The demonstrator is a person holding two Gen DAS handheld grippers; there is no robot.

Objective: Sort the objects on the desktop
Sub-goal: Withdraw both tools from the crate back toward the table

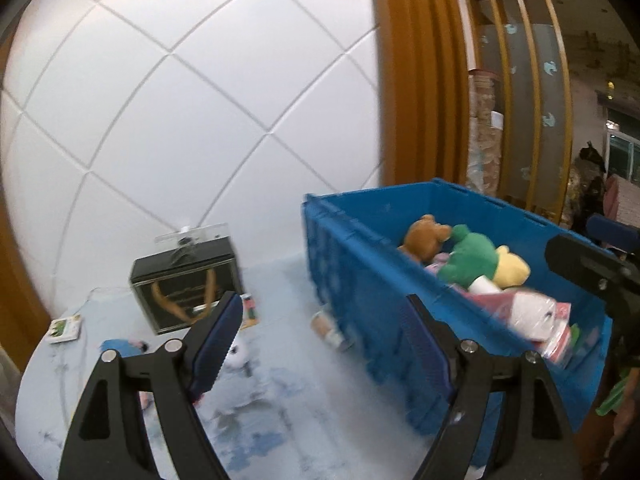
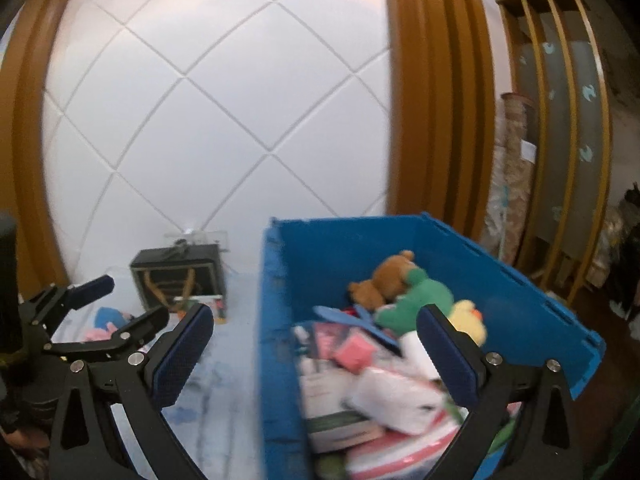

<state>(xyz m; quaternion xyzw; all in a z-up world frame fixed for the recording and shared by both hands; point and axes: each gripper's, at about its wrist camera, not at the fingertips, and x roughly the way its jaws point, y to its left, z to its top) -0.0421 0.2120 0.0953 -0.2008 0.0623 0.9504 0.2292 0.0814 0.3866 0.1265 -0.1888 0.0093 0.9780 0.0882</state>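
A blue plastic crate (image 1: 360,280) (image 2: 280,320) stands on the pale blue table (image 1: 280,420). It holds a brown bear (image 1: 424,236) (image 2: 384,280), a green plush (image 1: 472,258) (image 2: 420,300), a yellow plush (image 1: 512,268) (image 2: 470,318) and several packets (image 2: 384,396). My left gripper (image 1: 324,340) is open and empty above the table beside the crate's left wall. My right gripper (image 2: 316,352) is open and empty above the crate's near end. The left gripper also shows in the right wrist view (image 2: 120,304).
A black gift bag (image 1: 186,288) (image 2: 180,280) stands at the back left. A white plush (image 1: 238,354), a small bottle (image 1: 330,330), a card (image 1: 66,326) and a pink and blue toy (image 2: 106,324) lie on the table. A white tiled wall is behind.
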